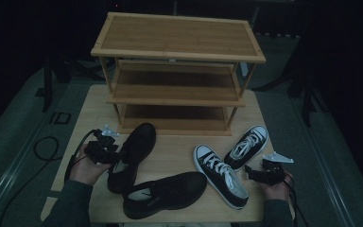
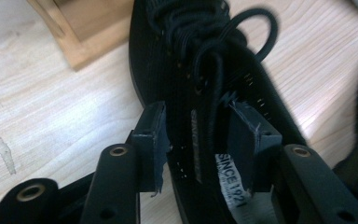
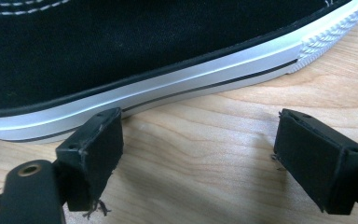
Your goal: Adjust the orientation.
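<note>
Because the work in hand appears to be putting shoes away, a three-tier bamboo shoe rack [image 1: 177, 71] is set at the far middle of the pale wooden table [image 1: 179, 151], its slatted shelves bare and its open front turned to the near side. Four shoes are laid out in front of it, within reach. Two are all-black lace-up shoes of smooth, matte upper: one [image 1: 133, 153] lies at the left, toe pointed toward the rack, and the other [image 1: 165, 193] lies across the near edge. Two are black canvas sneakers with white rubber soles and white laces, one [image 1: 221, 176] near the middle right and one [image 1: 247, 146] farther right.

At the left shoe, the left gripper [image 2: 198, 135] is held over the heel opening, one jaw outside the side wall and the other inside the collar beside the printed insole label. A firm press by the pads cannot be confirmed, so the jaws are judged to be partly closed around the wall rather than clamped.

At the right, the right gripper [image 3: 196, 154] is held low beside the nearer sneaker's ribbed white sole, its jaws spread wide with only bare tabletop between them.
</note>
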`<state>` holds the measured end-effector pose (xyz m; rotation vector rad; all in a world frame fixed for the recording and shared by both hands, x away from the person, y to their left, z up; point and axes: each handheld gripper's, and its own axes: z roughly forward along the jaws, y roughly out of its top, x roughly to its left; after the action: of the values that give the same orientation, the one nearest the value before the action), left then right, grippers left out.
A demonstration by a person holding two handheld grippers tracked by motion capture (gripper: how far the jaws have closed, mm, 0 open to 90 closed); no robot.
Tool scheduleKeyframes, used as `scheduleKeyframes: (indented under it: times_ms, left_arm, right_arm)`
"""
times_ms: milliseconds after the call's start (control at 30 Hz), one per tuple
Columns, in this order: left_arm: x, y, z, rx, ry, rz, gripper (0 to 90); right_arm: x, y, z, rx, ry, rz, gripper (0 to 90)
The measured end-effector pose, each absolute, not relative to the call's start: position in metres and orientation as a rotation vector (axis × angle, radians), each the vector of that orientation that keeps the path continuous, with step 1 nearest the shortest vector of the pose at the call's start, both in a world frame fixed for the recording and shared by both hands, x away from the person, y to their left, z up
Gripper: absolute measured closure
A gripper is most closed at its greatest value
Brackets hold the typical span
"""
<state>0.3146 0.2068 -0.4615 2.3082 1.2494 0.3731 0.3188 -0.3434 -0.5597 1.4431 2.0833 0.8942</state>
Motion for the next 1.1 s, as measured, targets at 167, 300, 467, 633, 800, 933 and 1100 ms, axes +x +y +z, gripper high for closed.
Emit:
scheduleKeyframes:
  times_ms: [167, 300, 467, 633, 800, 933, 1100]
  left_arm:
    - [0.321, 0.202, -0.468, 2.381, 1.246, 0.365, 73.7]
    - [0.321, 0.202, -0.466, 2.409, 1.237, 0.375, 83.0]
    - [0.323, 0.207, -0.464, 2.430, 1.240, 0.400, 84.5]
    - [0.327, 0.217, -0.463, 2.433, 1.292, 0.449, 85.4]
    - [0.334, 0.223, -0.464, 2.405, 1.224, 0.394, 85.3]
    - [0.341, 0.219, -0.466, 2.413, 1.212, 0.382, 84.6]
    - [0.345, 0.218, -0.470, 2.420, 1.210, 0.372, 83.3]
  right_arm:
    - [0.319, -0.343, -0.560, 1.443, 2.083, 0.894, 15.8]
    - [0.319, -0.343, -0.560, 1.443, 2.083, 0.894, 15.7]
    - [0.319, -0.343, -0.560, 1.443, 2.083, 0.894, 15.7]
    - [0.319, -0.343, -0.560, 1.443, 2.084, 0.894, 15.7]
    - [0.319, -0.343, -0.560, 1.445, 2.085, 0.896, 15.3]
    - [0.319, -0.343, -0.560, 1.444, 2.085, 0.896, 15.3]
    - [0.319, -0.343, -0.560, 1.444, 2.085, 0.896, 15.3]
